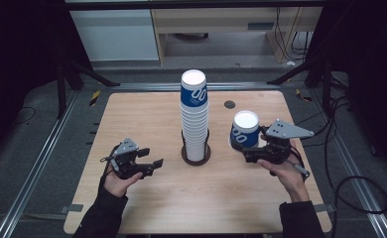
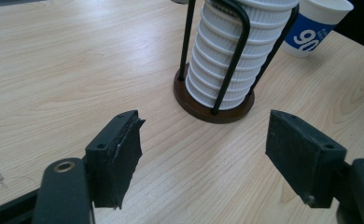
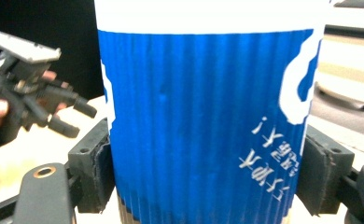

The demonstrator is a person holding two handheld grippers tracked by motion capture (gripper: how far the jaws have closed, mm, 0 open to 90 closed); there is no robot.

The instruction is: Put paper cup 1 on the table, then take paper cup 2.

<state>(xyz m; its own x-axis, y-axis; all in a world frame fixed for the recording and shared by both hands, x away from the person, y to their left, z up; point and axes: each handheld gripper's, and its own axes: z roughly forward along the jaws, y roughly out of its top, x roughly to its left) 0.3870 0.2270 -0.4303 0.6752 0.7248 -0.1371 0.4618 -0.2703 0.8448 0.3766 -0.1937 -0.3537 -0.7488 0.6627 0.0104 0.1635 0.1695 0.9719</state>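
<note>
Right gripper view puts the single blue-and-white ribbed paper cup (image 3: 208, 116) upside down between the two black jaws, whose pads press its sides low on the body: the right gripper (image 1: 253, 146) is clamped on it. In the high view that cup sits at the right of the table, near the tall stack of matching inverted paper cups (image 1: 195, 119), which stands in a dark wire holder with a round brown base (image 1: 196, 154) at the table's middle. I cannot tell whether the held cup's rim rests on the wood or hangs just above it.

The left gripper (image 1: 149, 159) lies low at the left of the holder, jaws partly apart with nothing between them; its own view looks across bare wood at the holder's base.

The step in hand seems to be placing this one cup away from the stack. Doing it well likely means keeping the cup plumb, bringing the whole rim flat onto the wood, and only then easing the jaws apart; thin ribbed paper dents under a hard squeeze, and a tilted release could tip it.

The light wooden tabletop (image 1: 132, 114) carries a small dark round inset (image 1: 229, 104) near its far edge. Around it are metal rails (image 1: 42, 158), grey floor, trailing cables (image 1: 350, 188) and pale cabinets (image 1: 216, 25) beyond.
</note>
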